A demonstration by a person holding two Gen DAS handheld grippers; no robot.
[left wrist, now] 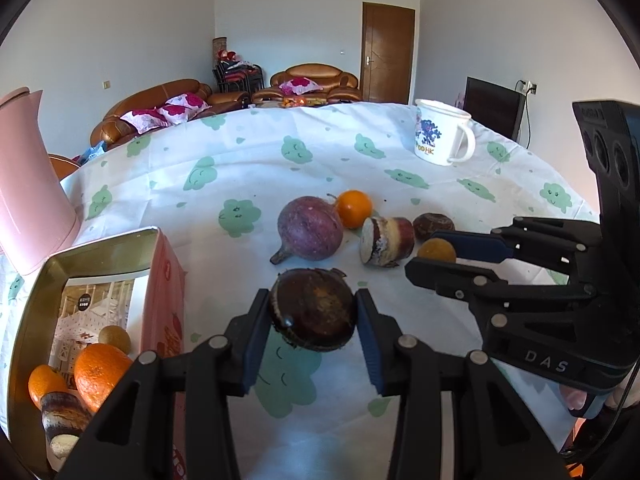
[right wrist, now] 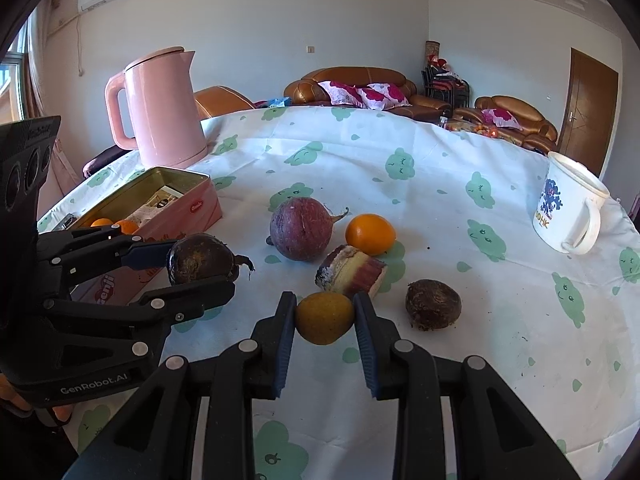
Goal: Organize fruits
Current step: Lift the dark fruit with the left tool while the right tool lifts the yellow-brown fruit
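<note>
A dark brown round fruit (left wrist: 313, 312) is sitting clamped between the blue pads of the left tool (left wrist: 314, 316), just beside the pink tin (left wrist: 160, 264) that is holding two oranges (left wrist: 98, 374) and a cut piece. The right tool (right wrist: 325, 318) is gripping a small yellow-brown fruit (right wrist: 324, 317) low over the bench (right wrist: 460, 360) (its cloth is printed with green clouds). Lying past it are a cut striped chunk (right wrist: 352, 274), a purple root (right wrist: 300, 229), a loose orange (right wrist: 370, 234) and another dark fruit (right wrist: 433, 304). A pink kettle (right wrist: 160, 108) and a white mug (right wrist: 570, 208) are standing further off.
</note>
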